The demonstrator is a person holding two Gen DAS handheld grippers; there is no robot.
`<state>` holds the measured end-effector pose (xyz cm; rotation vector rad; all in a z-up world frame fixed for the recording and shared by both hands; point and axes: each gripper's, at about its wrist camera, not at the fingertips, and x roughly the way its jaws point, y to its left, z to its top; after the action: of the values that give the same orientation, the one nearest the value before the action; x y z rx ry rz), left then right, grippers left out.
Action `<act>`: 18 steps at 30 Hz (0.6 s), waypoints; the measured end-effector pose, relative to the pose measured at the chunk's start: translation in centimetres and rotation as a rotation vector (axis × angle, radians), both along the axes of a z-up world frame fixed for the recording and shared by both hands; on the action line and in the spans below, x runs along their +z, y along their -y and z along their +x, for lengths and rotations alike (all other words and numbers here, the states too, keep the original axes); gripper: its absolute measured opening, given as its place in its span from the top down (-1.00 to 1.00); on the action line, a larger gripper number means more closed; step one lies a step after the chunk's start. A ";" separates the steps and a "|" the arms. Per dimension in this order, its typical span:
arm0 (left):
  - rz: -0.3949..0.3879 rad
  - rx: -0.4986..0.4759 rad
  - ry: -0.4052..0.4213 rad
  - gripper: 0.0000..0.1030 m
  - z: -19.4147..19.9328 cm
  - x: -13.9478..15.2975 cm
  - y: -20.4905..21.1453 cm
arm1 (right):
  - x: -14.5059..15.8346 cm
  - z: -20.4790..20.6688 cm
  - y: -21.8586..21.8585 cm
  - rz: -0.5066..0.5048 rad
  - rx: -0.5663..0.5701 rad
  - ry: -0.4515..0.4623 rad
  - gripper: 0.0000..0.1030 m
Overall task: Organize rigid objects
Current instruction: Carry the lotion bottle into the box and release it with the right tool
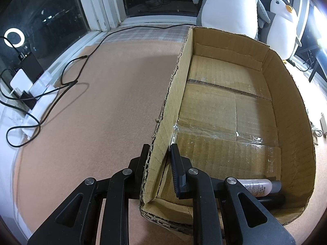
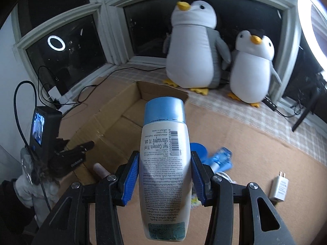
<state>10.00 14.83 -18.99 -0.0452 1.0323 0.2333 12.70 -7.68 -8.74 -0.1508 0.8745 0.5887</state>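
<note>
Cardboard, brown and ragged at its cut edges, made up the open box [image 1: 235,102] that sat on the tan mat [image 1: 102,102], and the left gripper [image 1: 158,153] was clenched on the box's near left wall, one finger outside and one inside. Within the box, in the near right corner, lay a small clear bottle with a dark cap [image 1: 259,186] beside a black cylindrical item [image 1: 271,200]. The right gripper [image 2: 164,163] had its blue pads [image 2: 130,175] pressed on both sides of a white bottle with a light-blue cap [image 2: 164,153], held cap away from the camera, above the mat and just right of the box [image 2: 114,122]. Beyond the bottle, on the mat, lay a blue round object [image 2: 197,149], a blurred blue and white item [image 2: 221,157] and a white plug adapter [image 2: 279,187]. Two plush penguins [image 2: 194,47] stood by the dark window [image 2: 65,47].
</note>
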 end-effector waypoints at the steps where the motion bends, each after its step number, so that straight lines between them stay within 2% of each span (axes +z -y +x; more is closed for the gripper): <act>1: 0.000 -0.001 0.000 0.68 0.0 0.0 0.0 | 0.0 0.0 -0.6 0.001 0.005 -0.001 0.15; 9: -0.006 -0.002 0.005 0.68 -0.1 0.0 -0.1 | -1.0 0.3 -5.0 -0.005 0.051 -0.030 0.15; 18: -0.005 -0.002 0.005 0.67 -0.1 0.0 -0.1 | -2.4 0.7 -6.9 -0.014 0.059 -0.069 0.15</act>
<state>9.88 14.94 -19.02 -0.0494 1.0281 0.2289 13.36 -0.81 -11.16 -0.1706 0.9435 0.6462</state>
